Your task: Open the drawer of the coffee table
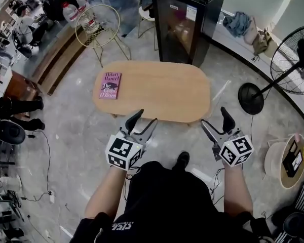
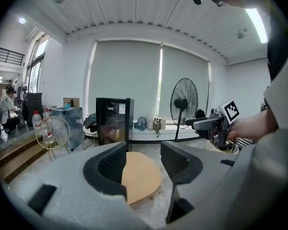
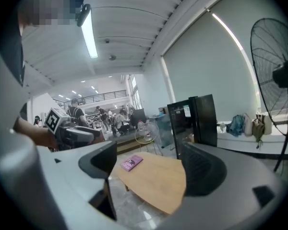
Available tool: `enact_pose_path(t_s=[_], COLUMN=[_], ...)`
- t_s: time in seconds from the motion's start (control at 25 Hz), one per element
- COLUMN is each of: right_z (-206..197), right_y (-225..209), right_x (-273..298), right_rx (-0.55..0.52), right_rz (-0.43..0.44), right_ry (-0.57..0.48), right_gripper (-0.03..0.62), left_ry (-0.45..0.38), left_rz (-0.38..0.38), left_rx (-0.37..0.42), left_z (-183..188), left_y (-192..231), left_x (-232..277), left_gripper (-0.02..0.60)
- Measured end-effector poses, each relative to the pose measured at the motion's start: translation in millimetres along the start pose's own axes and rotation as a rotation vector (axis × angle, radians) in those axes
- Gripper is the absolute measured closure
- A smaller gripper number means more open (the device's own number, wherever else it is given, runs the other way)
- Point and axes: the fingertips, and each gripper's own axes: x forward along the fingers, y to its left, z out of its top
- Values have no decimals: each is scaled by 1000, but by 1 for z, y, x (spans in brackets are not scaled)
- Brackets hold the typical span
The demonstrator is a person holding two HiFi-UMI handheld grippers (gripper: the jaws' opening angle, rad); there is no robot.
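The coffee table (image 1: 162, 92) is a low oval with a light wood top, standing just ahead of me in the head view. No drawer shows in any view. A pink book (image 1: 110, 85) lies at its left end. My left gripper (image 1: 144, 119) hangs over the floor just short of the table's near edge, open and holding nothing. My right gripper (image 1: 214, 119) hovers off the table's near right corner, open too. In the left gripper view the table (image 2: 141, 176) shows between the spread jaws of that gripper (image 2: 143, 162). In the right gripper view, table (image 3: 156, 178) and book (image 3: 132, 163) lie beyond that gripper (image 3: 149, 164).
A black glass-door fridge (image 1: 187, 22) stands right behind the table. A standing fan (image 1: 294, 59) with a round base is at the right, a round basket (image 1: 289, 161) near it. A wire side stand (image 1: 97, 27) sits at the back left. My own foot (image 1: 181, 160) is by the table.
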Motion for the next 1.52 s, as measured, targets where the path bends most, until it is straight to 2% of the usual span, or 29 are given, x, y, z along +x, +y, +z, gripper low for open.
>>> enact_pose_path(t_s=[0.2,0.32,0.52,0.72,1.04,1.32,1.52], right_z=[-16,-25,-46,-65,-124,-182,-203], right_y=[16,30,37,44,19,-11,-12], right_x=[16,22,32,37,37,35,38], right_rx=[29,16,0,21,75,97,94], right_rz=[50,61,62,72,81,70,52], right_ry=[49,89,162,170,203,239,301], right_gripper=[191,191,191,191,191,191,191], left_ry=[56,39,10,39,146,185,189], left_rz=[11,35,37,52,93,97,97], left_rx=[-10,-47,-65,-107,-196,-240,-295], left_z=[-26,-36,-54,-83,-136,-188,-212], left_y=[4,21,40,47,30,15,30], left_x=[-7,-12,0,1,9,39,49], left_gripper=[360,362,365,368,371,370,370])
